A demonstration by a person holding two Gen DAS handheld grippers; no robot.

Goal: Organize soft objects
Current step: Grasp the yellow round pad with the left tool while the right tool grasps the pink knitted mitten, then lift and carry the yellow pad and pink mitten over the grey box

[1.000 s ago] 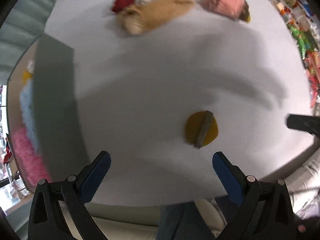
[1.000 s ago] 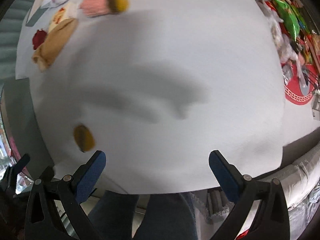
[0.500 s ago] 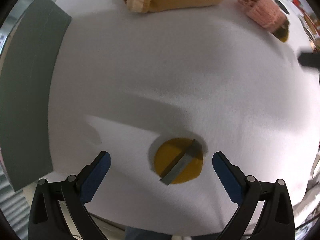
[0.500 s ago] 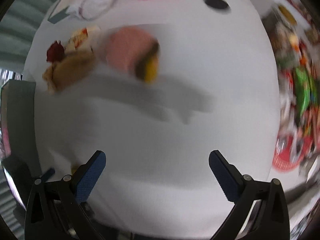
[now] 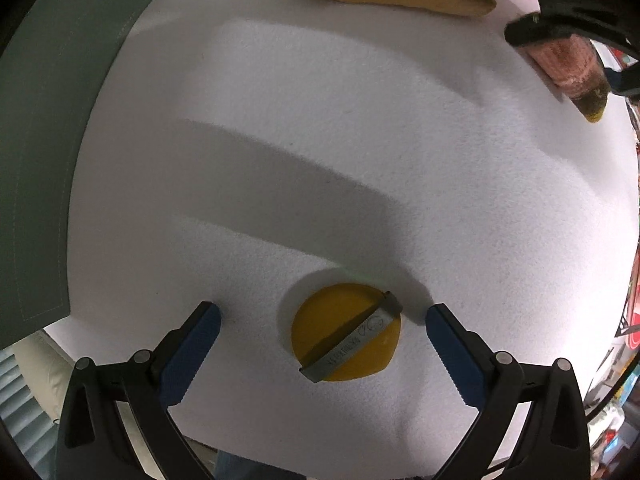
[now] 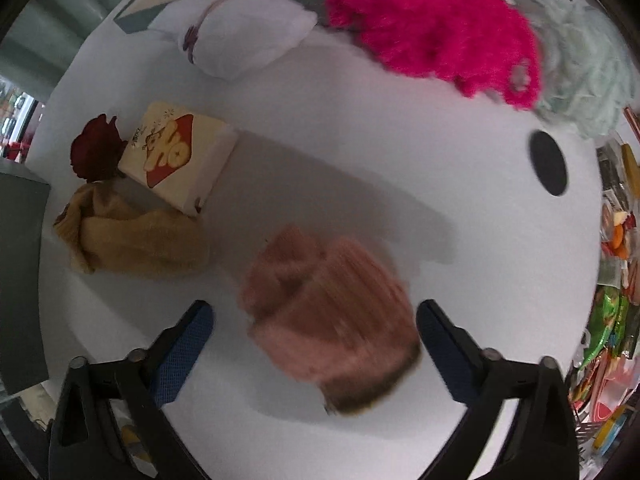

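The white table [image 6: 360, 168] fills both views, with a grey mat [image 5: 52, 160] far to the left of the left gripper [image 5: 320, 320]. Beyond the right gripper [image 6: 312, 316] lie a magenta fluffy heap [image 6: 432, 28], a pale green one [image 6: 584, 80], a white cushion [image 6: 248, 40], a tan knit piece [image 6: 132, 240], a printed pack [image 6: 176, 156] and a dark red flower [image 6: 96, 152]. Directly between the fingers of the right gripper sits the pink knit item [image 6: 332, 312], blurred; the jaws have just been closing but stand apart, and the pads do not seem to press it yet. The left gripper points down with its jaws wide apart around a yellow disc [image 5: 346, 332] that has a grey band [image 5: 352, 340] across it; the disc is between the fingers, not touched. I judge the step to be the reach for a pickup, both hands at once. Next, each gripper probably needs to go lower and close on its thing. The knit item is wide and soft, so the right pads should grip its middle. The disc is flat, so the left fingers must come close to the table.
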